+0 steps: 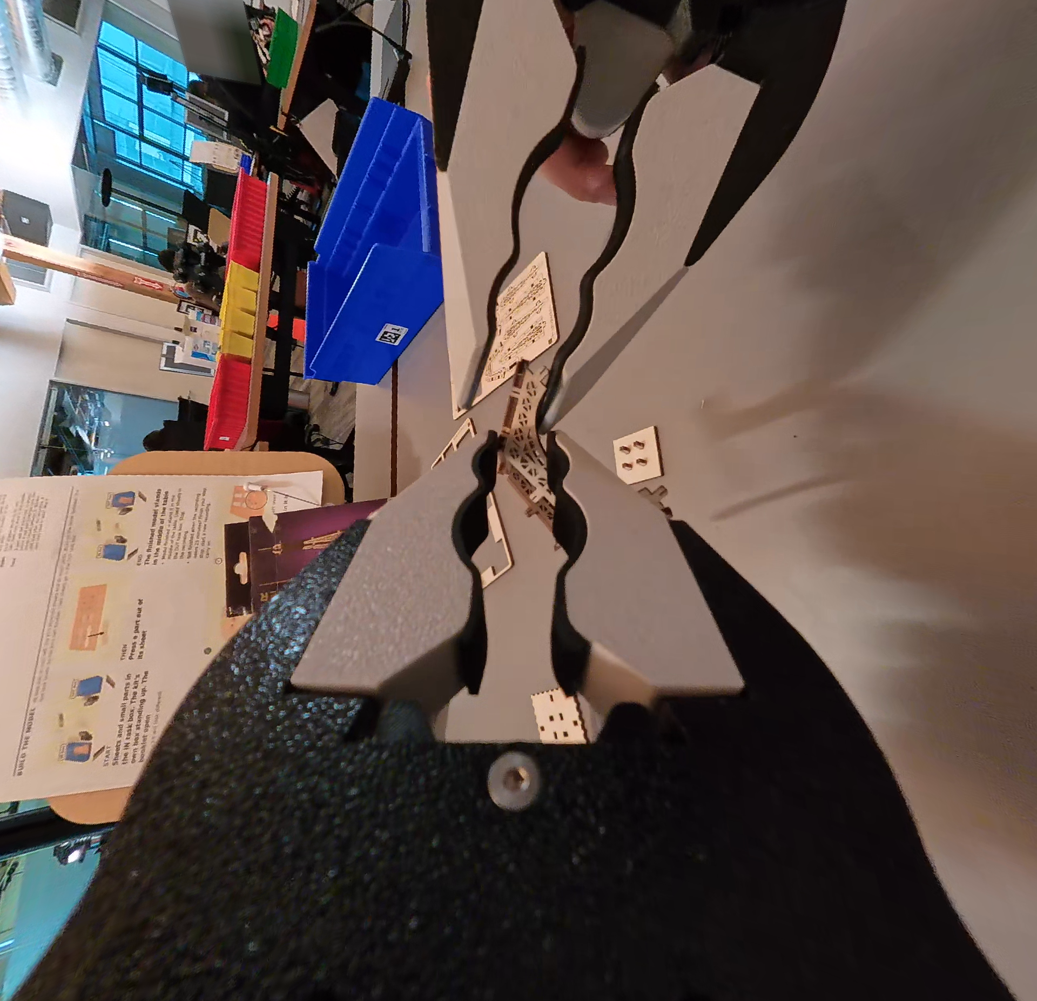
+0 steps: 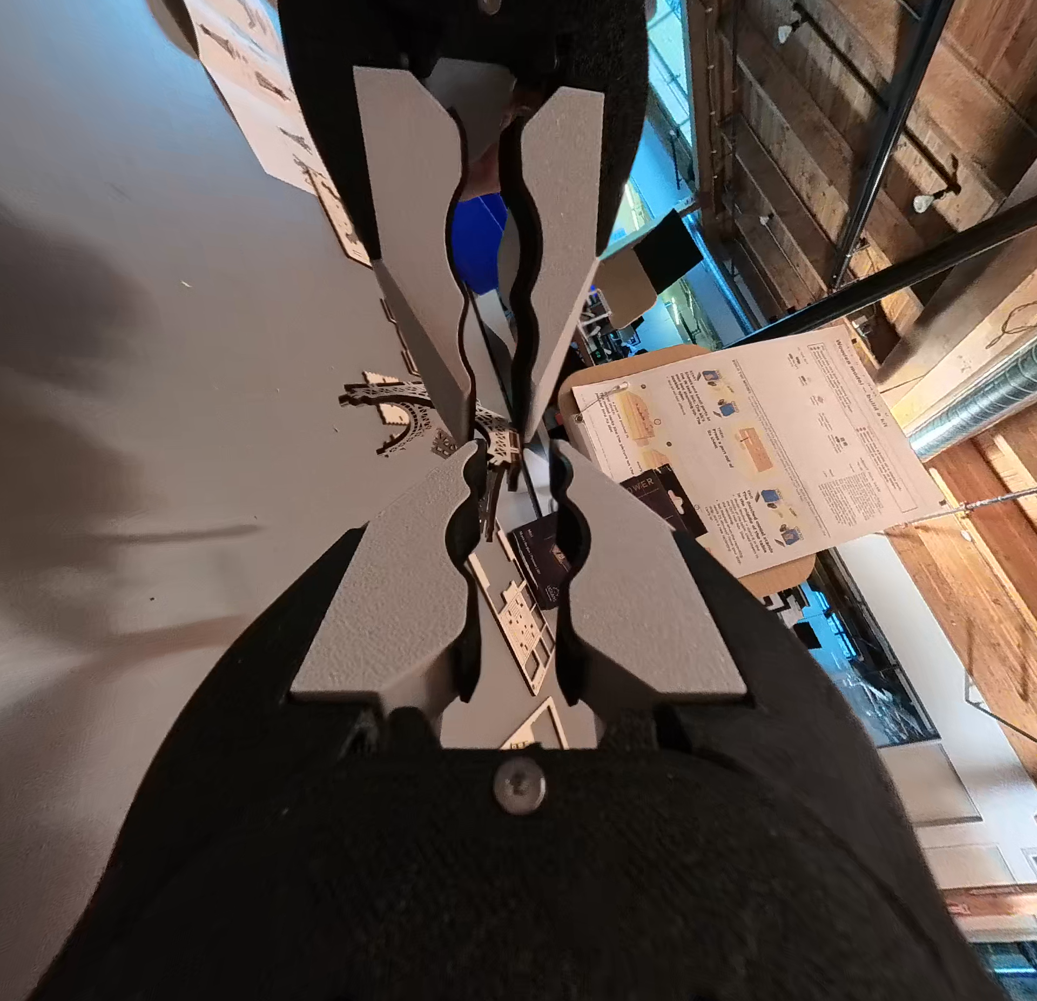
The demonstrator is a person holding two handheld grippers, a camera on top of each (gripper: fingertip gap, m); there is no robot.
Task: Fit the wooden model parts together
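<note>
A pale wooden lattice tower section (image 1: pixel 527 460) is held above the grey table (image 1: pixel 842 356). My left gripper (image 1: pixel 523 441) is shut on it, with the part filling the gap between its tips. My right gripper (image 1: pixel 509 411) comes in from the opposite side, tip to tip with the left. Its jaws stand narrowly apart around the far end of the section. In the right wrist view the section (image 2: pixel 501 441) sits between my right gripper (image 2: pixel 515 446) and the left gripper (image 2: pixel 498 429). A second lattice arch assembly (image 2: pixel 398 413) lies on the table.
A punched wooden sheet (image 1: pixel 524 317), a small square plate with holes (image 1: pixel 639 452) and another square piece (image 1: pixel 561 718) lie near the grippers. A blue bin (image 1: pixel 376 278), an instruction sheet on cardboard (image 1: pixel 140 609) and dark kit packaging (image 1: pixel 292 553) stand at the table's side. Less than 4 cm separates the two grippers' tips.
</note>
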